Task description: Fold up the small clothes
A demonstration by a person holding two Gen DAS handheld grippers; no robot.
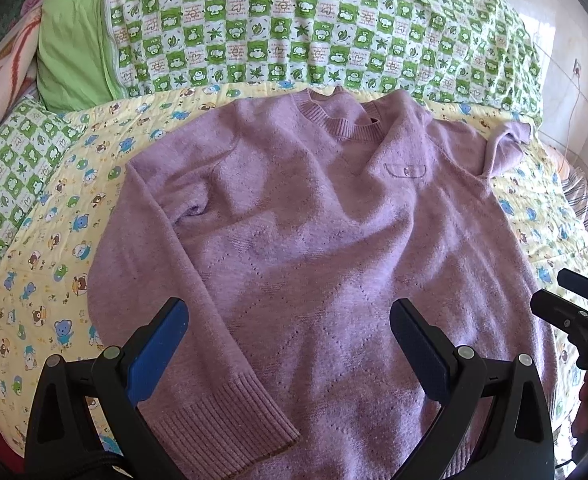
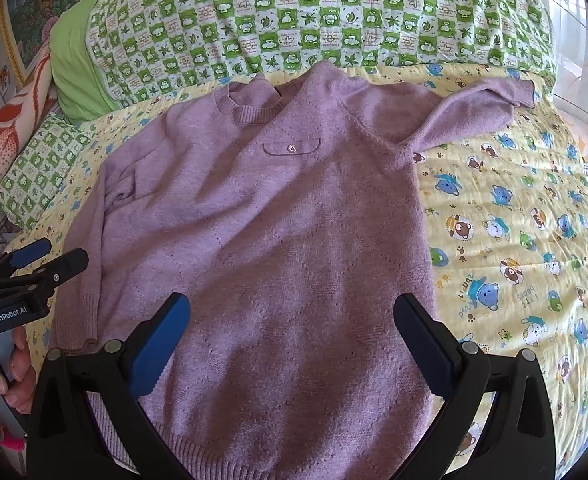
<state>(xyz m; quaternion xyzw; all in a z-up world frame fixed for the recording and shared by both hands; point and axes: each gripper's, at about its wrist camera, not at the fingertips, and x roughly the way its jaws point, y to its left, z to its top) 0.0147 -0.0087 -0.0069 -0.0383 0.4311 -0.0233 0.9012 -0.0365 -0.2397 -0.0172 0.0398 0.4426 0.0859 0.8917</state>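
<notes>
Both grippers hang wide open and hold nothing — the left gripper (image 1: 290, 344) above the near left cuff, the right gripper (image 2: 294, 344) above the near hem. Beneath them a lilac knit sweater (image 1: 313, 220) lies face up on the yellow bear-print quilt (image 2: 513, 220), collar at the far side by the green checked duvet (image 1: 313, 24). Its hem is cut off by the frame edge — and the right sleeve (image 2: 477, 108) angles off to the far right, the cuff partly folded under.
</notes>
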